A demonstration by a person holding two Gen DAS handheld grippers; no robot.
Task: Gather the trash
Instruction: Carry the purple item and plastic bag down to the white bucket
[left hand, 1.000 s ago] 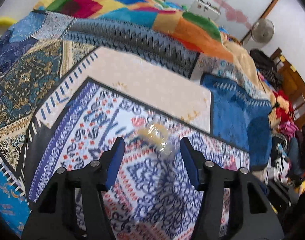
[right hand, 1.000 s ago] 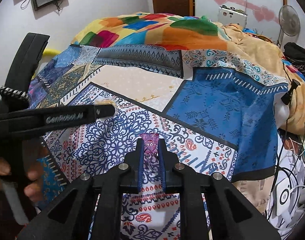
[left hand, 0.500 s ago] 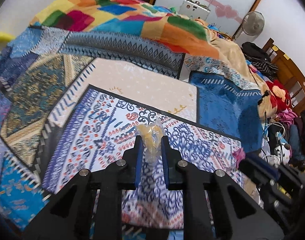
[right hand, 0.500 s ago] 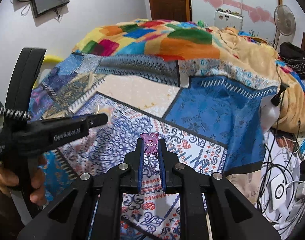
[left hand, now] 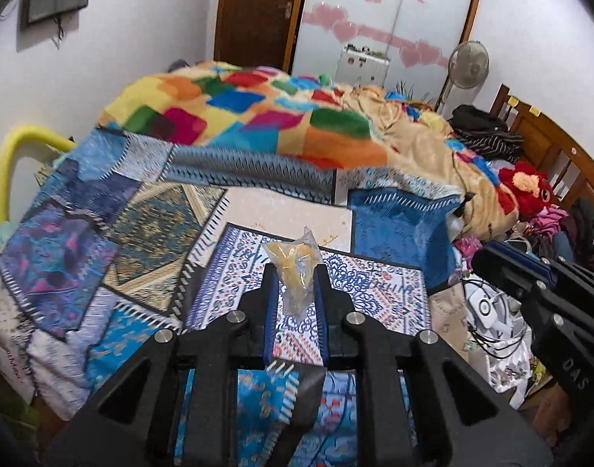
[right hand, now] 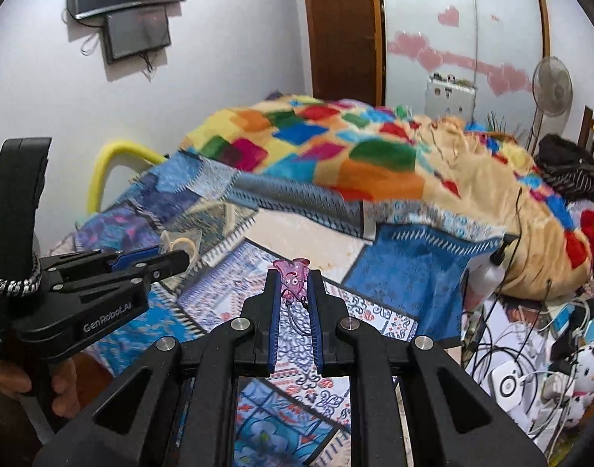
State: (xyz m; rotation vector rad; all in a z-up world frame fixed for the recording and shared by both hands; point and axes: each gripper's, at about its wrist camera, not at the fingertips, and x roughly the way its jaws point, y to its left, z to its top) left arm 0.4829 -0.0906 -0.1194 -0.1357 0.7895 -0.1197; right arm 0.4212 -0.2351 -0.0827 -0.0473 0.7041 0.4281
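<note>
Both bits are off the bed: left gripper point(left hand: 295, 272) pinches a clear yellowish wrapper point(left hand: 295, 272), right gripper point(right hand: 293, 278) a purple wrapper point(right hand: 293, 278) (no bin visible), so dumping's left, prob.

"GenRobot.AI" on left gripper point(right hand: 172, 262), "DAS" on right gripper point(left hand: 503, 268)

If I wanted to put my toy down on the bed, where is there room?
The flat part of the bedspread is bare: the cream patch and the blue patch beside it, below the bunched colourful blanket. The right side is crowded with a red plush toy, clothes and cables.
</note>
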